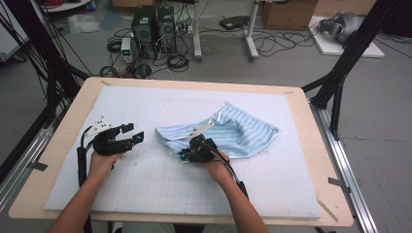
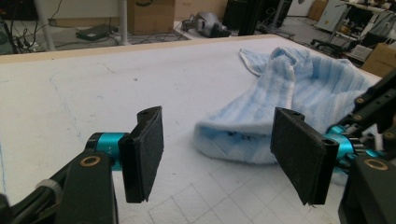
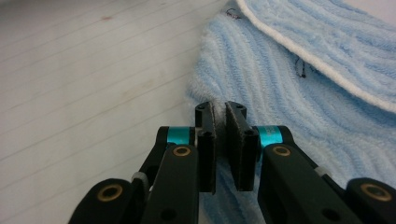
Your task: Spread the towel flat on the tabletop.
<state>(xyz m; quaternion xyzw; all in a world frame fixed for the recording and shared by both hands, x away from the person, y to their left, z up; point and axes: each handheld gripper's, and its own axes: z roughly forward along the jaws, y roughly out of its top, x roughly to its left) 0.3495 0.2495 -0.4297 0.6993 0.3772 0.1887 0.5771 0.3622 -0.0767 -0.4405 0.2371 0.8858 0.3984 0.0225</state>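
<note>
**Pinching the towel's near edge for a fold**

Forearms enter from the counter's near edge, each hand carrying a tool. Right tool [image 1: 188, 154] sits at the near-left end of the light blue striped towel [image 1: 233, 131], and in the right gripper view its two black jaws stand almost together with a thin fold of the blue pile caught between the pads [image 3: 208, 140]. It is closed on the towel's edge. Left tool [image 1: 130, 133] rests over bare mat toward the counter's left edge, near the towel but apart from it; its jaws stand wide with nothing between them, the pads [image 2: 147, 151] facing the towel's rounded end.

The towel lies crumpled around the middle of the white gridded mat [image 1: 145, 184], slightly toward the right edge, with a white-hemmed flap turned over its far part.

The step in hand looks like securing a first hold before spreading or folding. To do it well, the pinch should take the hem itself and not just loose pile, since only a sliver of cloth shows between the jaws and could slip when lifted. A slow lift would test the hold. The left tool would best take a second point along the same edge, well apart from the first, so the cloth hangs flat rather than bunching.
</note>
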